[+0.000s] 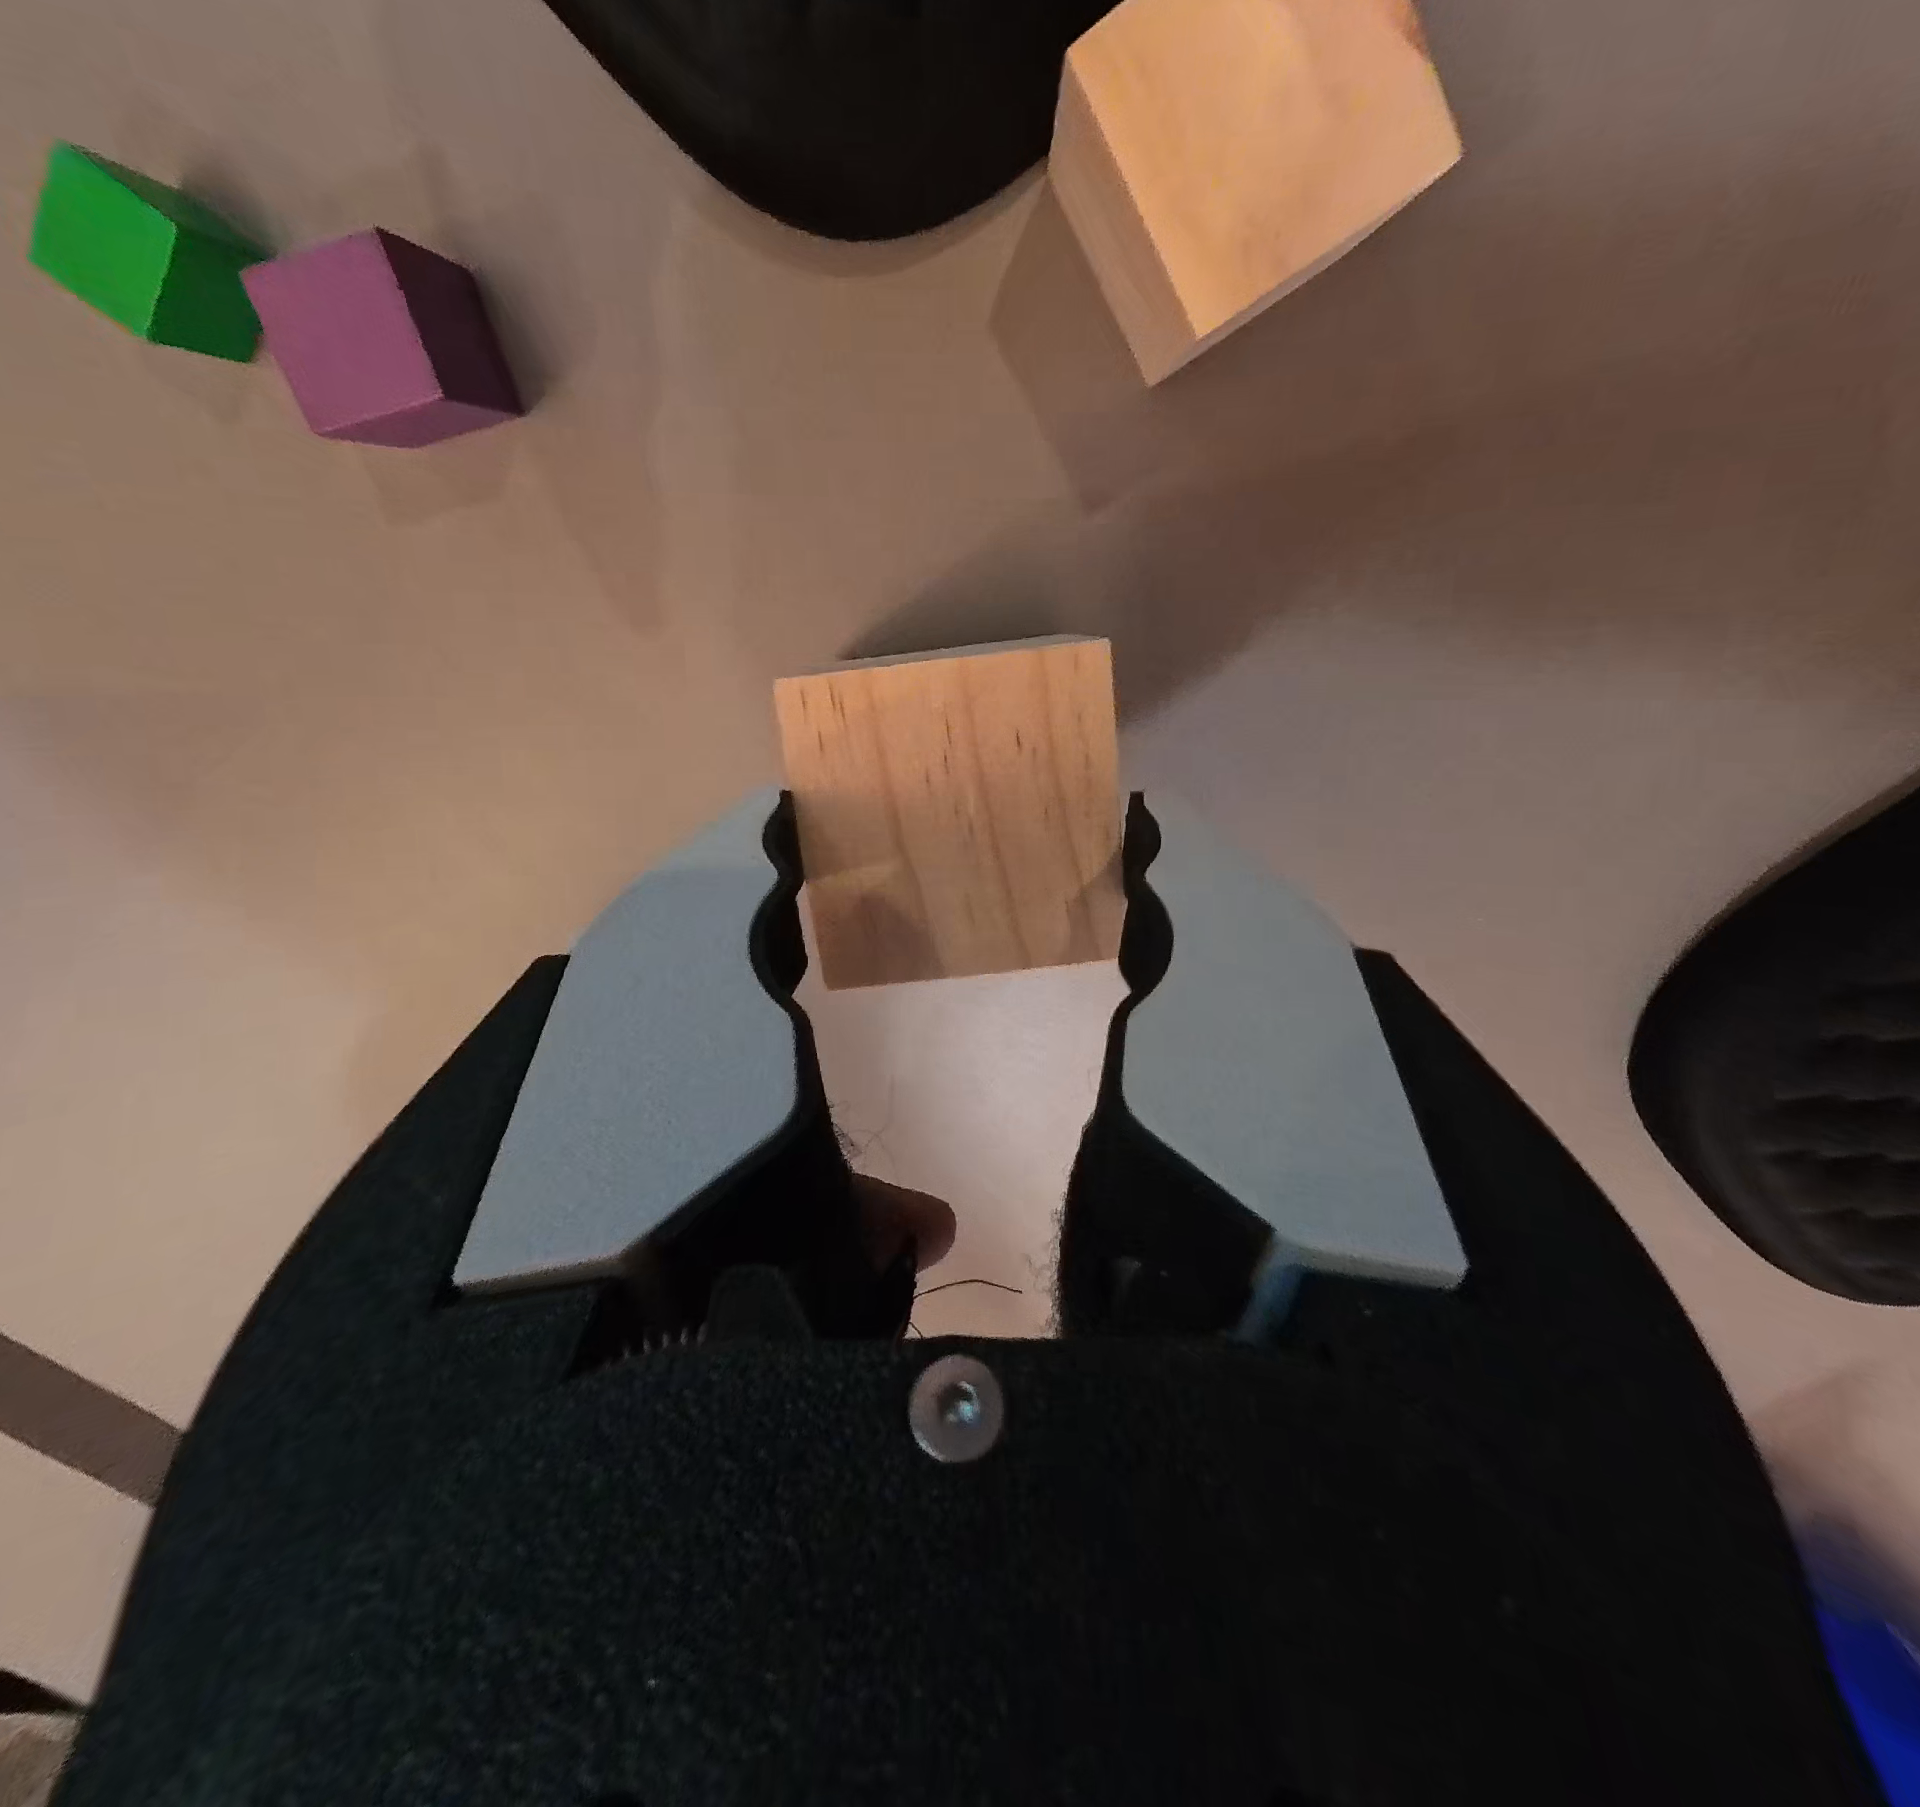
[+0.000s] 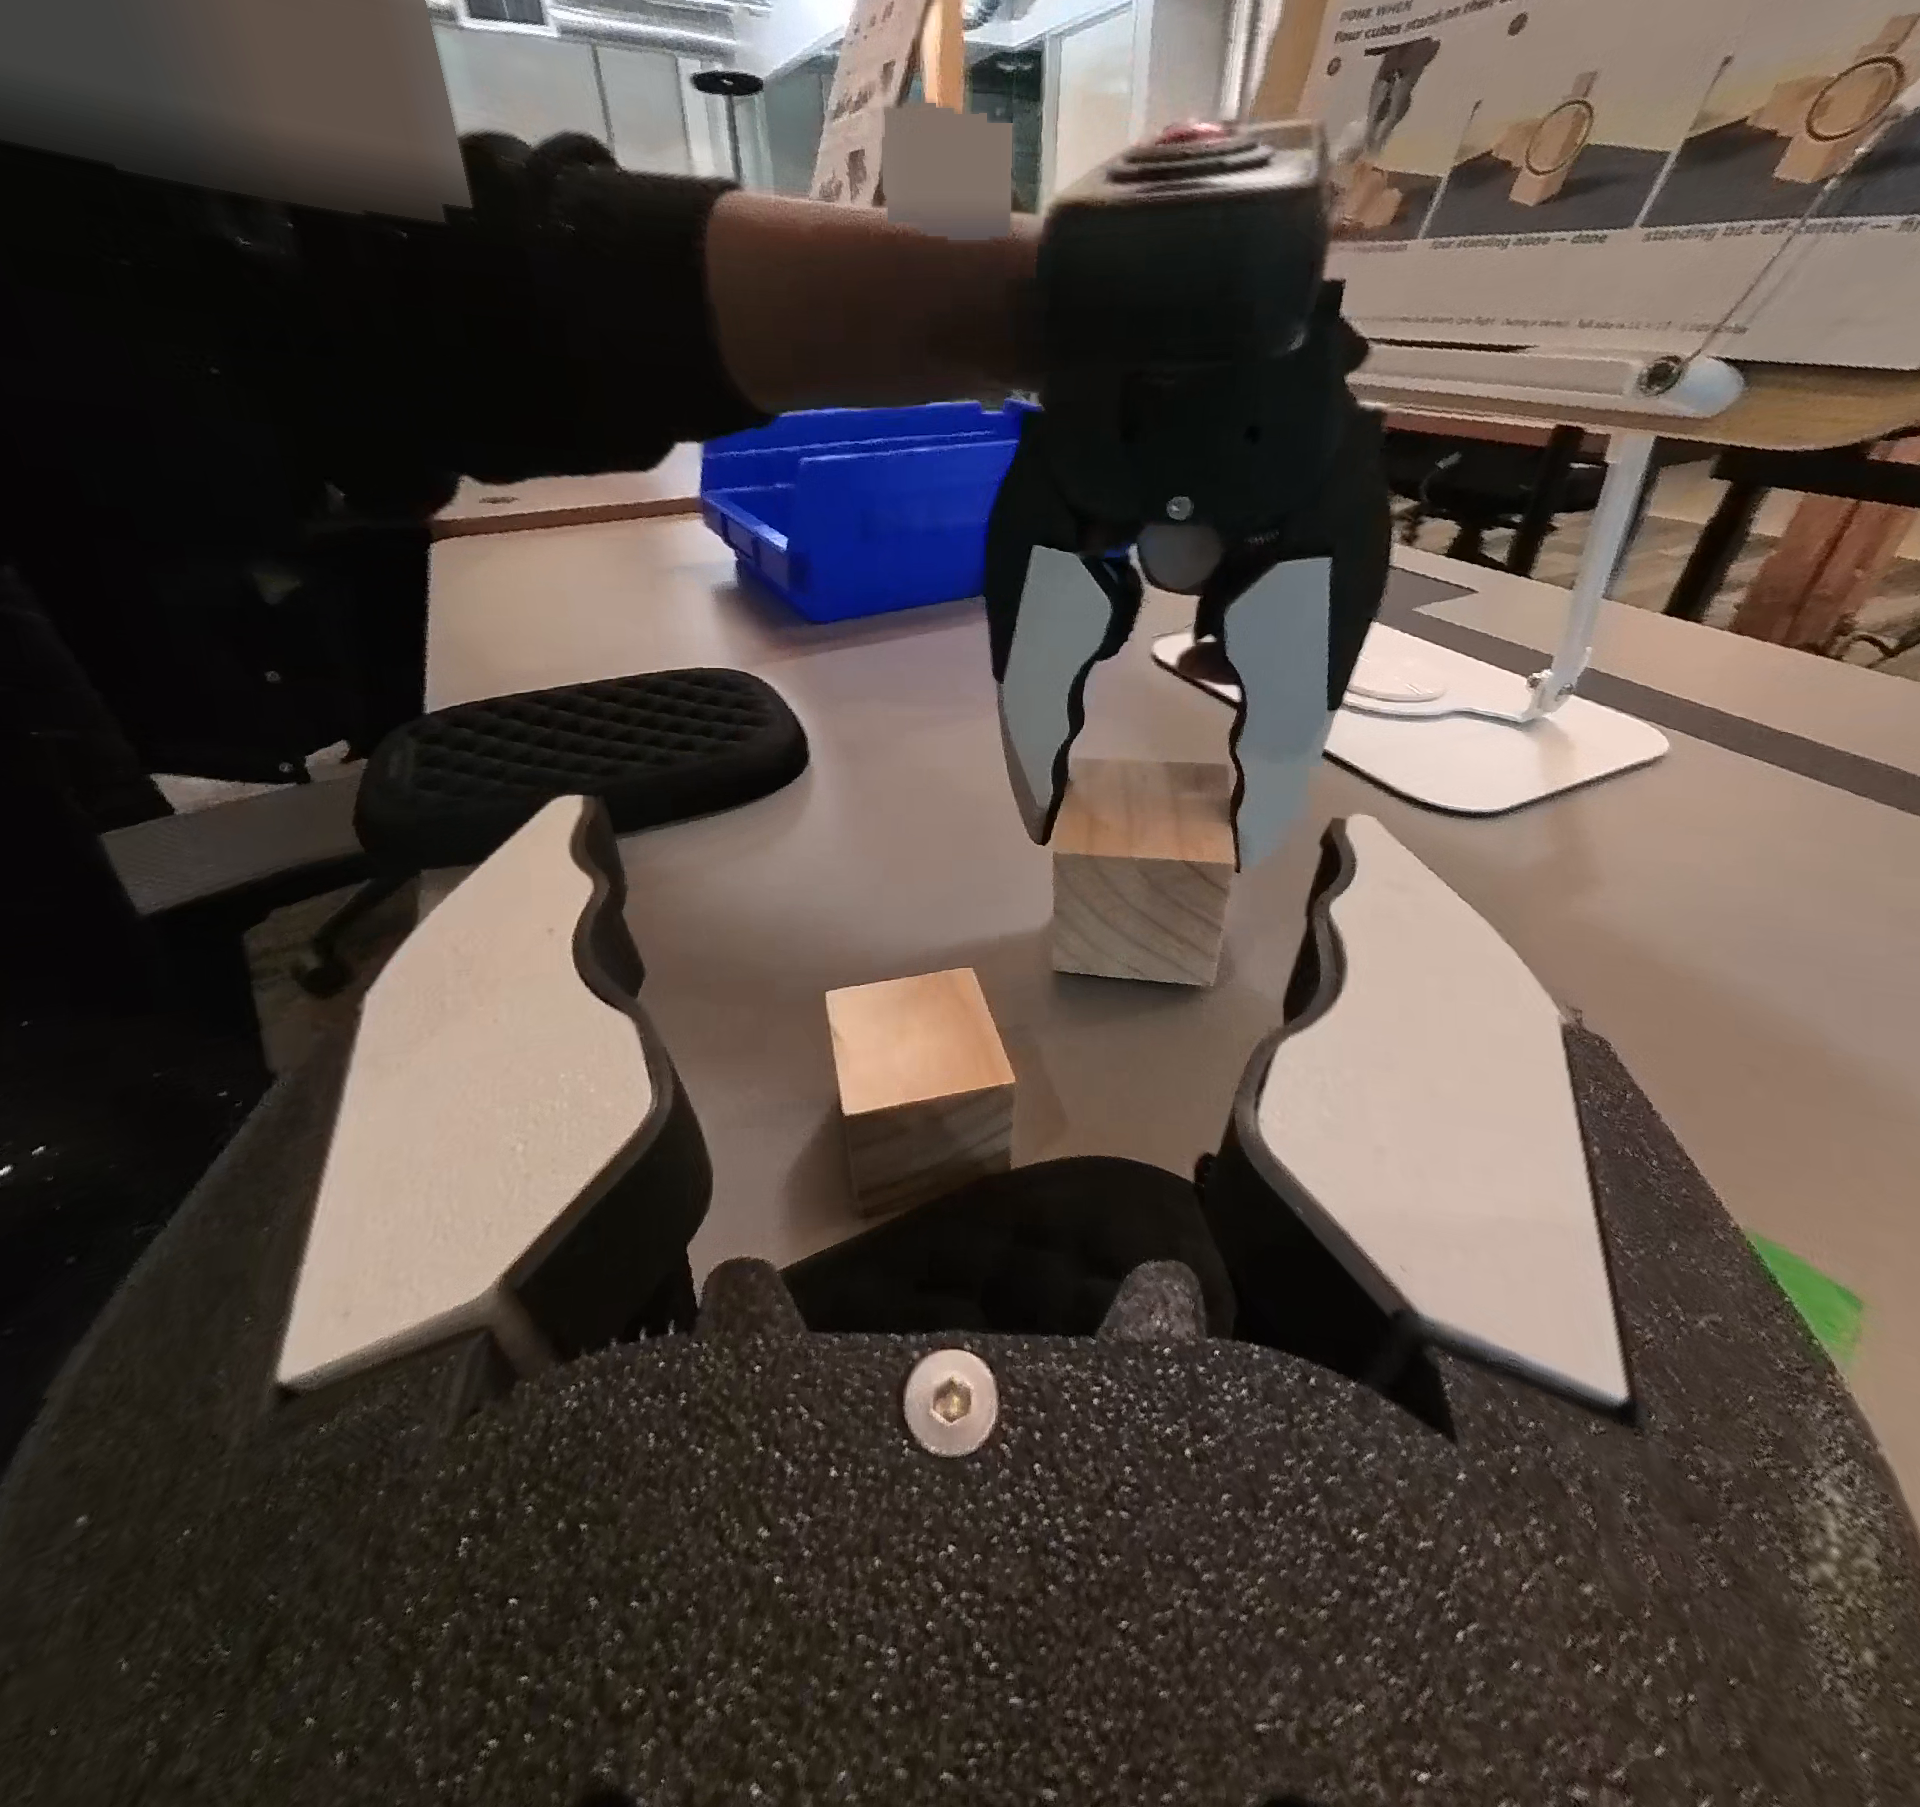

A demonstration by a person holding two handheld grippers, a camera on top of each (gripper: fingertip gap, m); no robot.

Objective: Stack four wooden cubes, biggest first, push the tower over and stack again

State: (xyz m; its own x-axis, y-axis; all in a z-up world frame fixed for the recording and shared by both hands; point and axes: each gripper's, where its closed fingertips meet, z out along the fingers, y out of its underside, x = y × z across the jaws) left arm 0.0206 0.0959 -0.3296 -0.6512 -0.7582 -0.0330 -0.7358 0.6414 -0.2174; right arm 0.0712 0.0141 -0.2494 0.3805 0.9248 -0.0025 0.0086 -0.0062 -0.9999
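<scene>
Left wrist view: dim, warm cast on the beige desk (image 1: 312, 822). Soft, multiple shadows fan out below the large pale wooden cube (image 1: 1257, 126), so several overhead sources. Slight motion blur on the smaller wooden cube (image 1: 951, 812). Strong fisheye bending at the edges. Right wrist view: brighter, daylight from the background hall, highlights blown there. The far black gripper (image 2: 1143, 822) is motion-blurred; the near grey fingers (image 2: 468, 1082) are sharp.
</scene>
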